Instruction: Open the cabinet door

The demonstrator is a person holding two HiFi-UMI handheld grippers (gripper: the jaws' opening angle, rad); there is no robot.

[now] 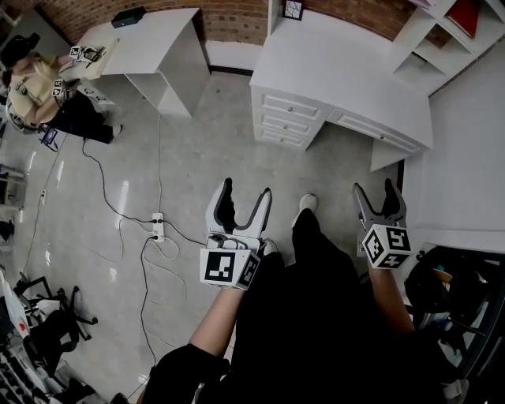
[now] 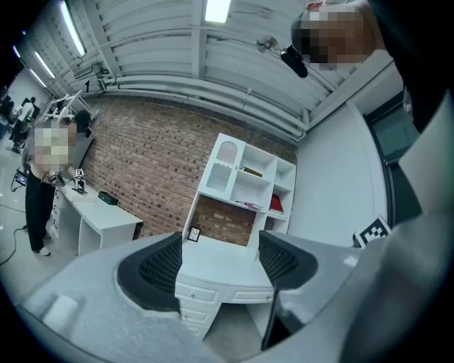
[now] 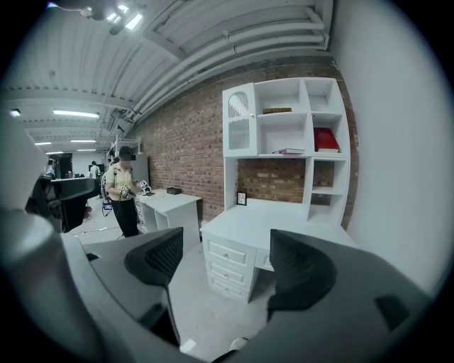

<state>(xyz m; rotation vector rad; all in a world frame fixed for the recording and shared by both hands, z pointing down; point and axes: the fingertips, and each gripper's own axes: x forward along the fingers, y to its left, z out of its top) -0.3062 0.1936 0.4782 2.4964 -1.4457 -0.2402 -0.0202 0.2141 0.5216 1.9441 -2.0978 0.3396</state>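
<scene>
A white desk with a shelf hutch stands ahead against a brick wall. The hutch's upper left compartment has a shut door with an arched pane, also in the left gripper view. Both grippers are held well short of the desk, over the floor. My left gripper is open with nothing between its pads. My right gripper is also open and empty, its pads framing the desk drawers. In the head view the door itself is not visible.
A second white desk stands at the left, with a person beside it. Cables and a power strip lie on the grey floor. A picture frame stands on the near desk. Dark equipment is at the right.
</scene>
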